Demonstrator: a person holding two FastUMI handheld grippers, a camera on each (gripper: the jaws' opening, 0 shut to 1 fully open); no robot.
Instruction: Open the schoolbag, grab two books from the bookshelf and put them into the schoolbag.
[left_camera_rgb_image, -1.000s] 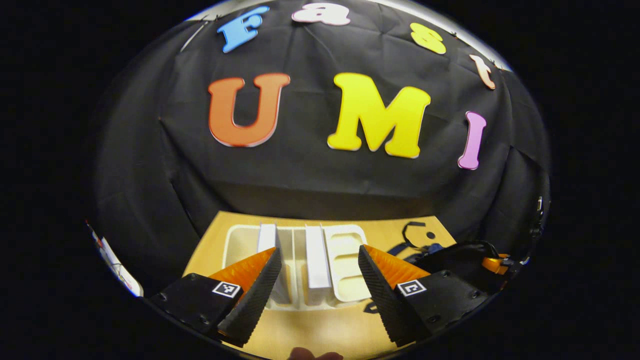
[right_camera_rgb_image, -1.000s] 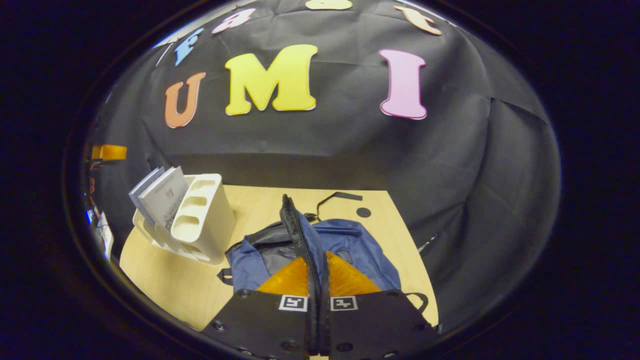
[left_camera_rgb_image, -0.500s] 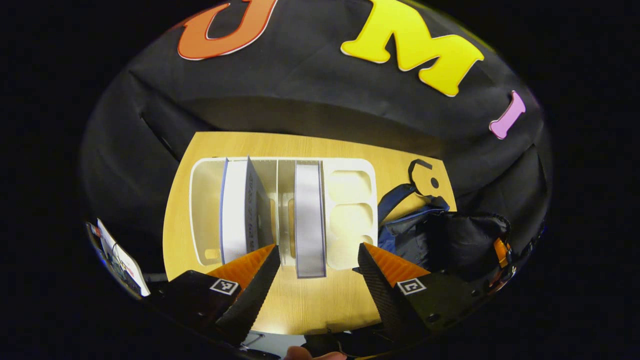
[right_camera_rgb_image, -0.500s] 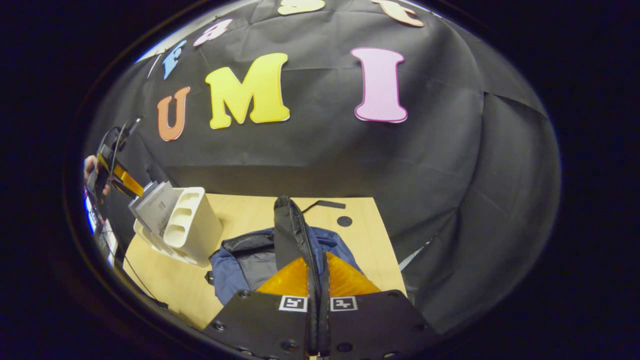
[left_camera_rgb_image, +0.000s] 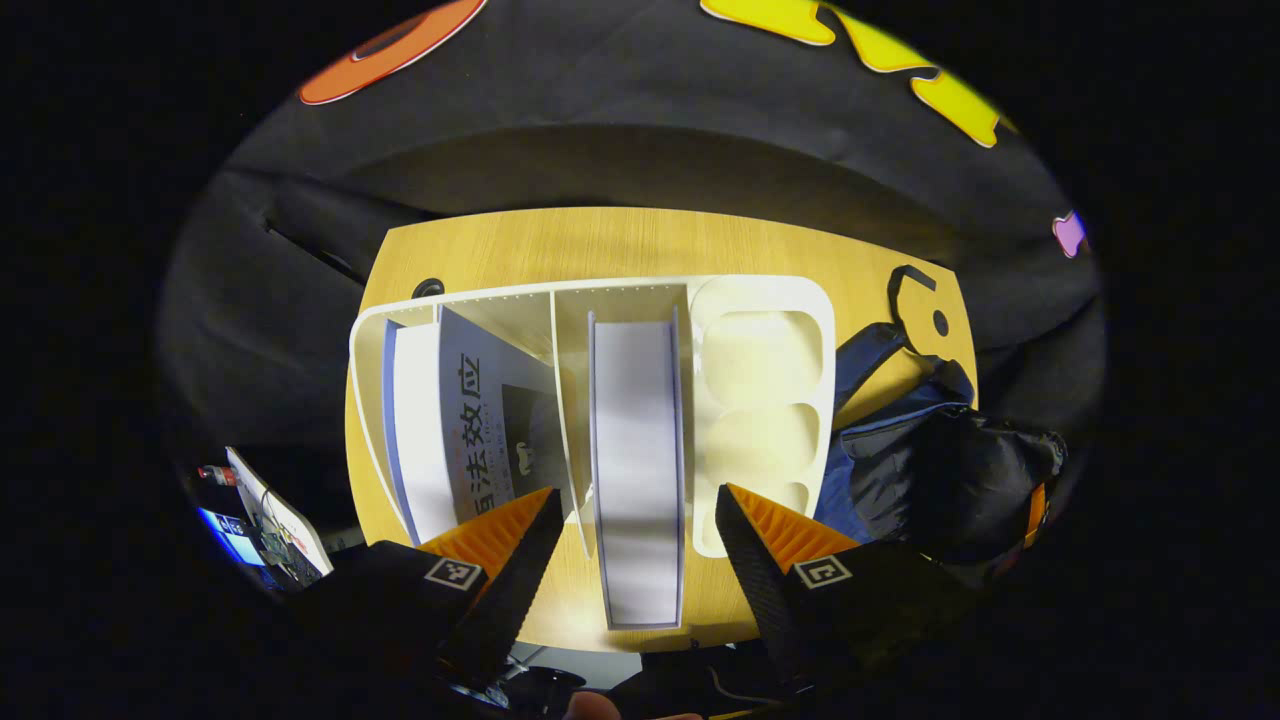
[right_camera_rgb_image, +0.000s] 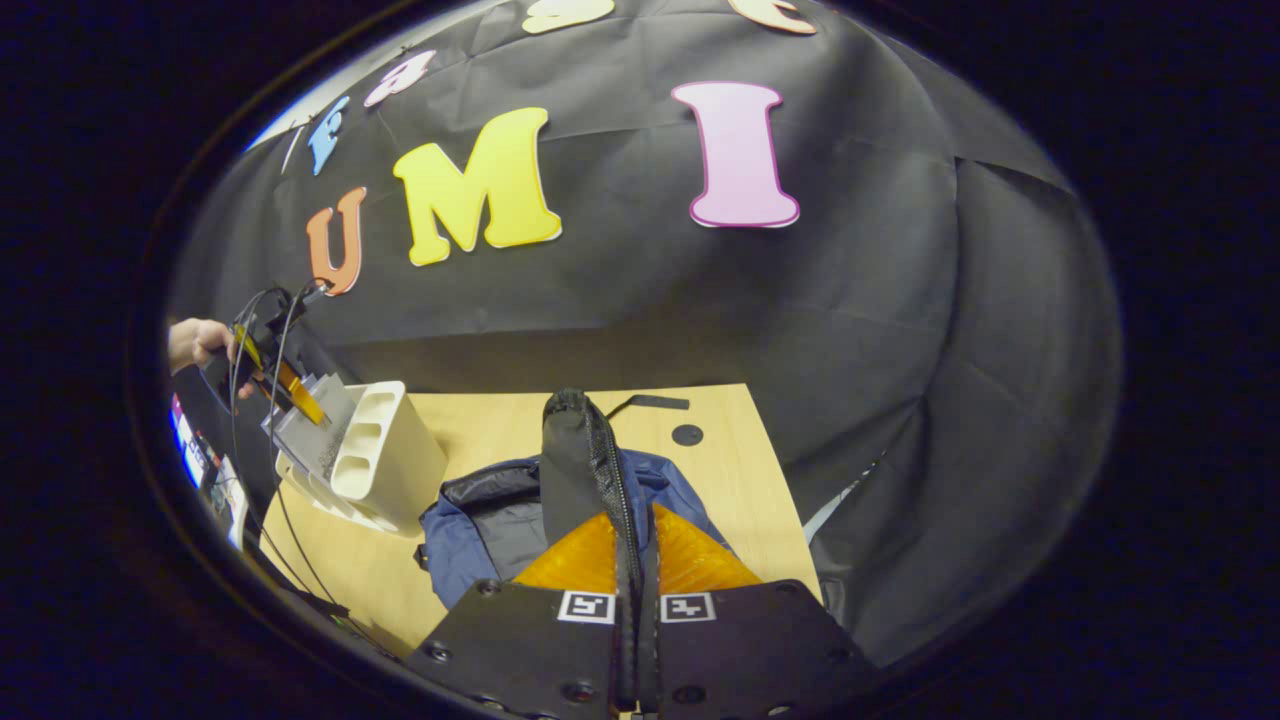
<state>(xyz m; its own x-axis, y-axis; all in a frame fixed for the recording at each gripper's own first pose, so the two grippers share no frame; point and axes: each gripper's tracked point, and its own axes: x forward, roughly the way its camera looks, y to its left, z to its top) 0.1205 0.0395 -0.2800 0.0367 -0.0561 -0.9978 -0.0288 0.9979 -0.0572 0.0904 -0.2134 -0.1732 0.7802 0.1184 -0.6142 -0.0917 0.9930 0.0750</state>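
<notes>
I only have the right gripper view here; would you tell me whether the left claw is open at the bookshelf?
Observer: Yes, the left claw is open, with its fingers spread wide in the left gripper view.
Operator: Thank you. What lies between them?
Observer: The upright book in the middle slot of the bookshelf lines up with the gap; neither finger seems to touch it.
Operator: Is there a second book?
Observer: Yes, a leaning book stands in the slot to its left in that view.
</notes>
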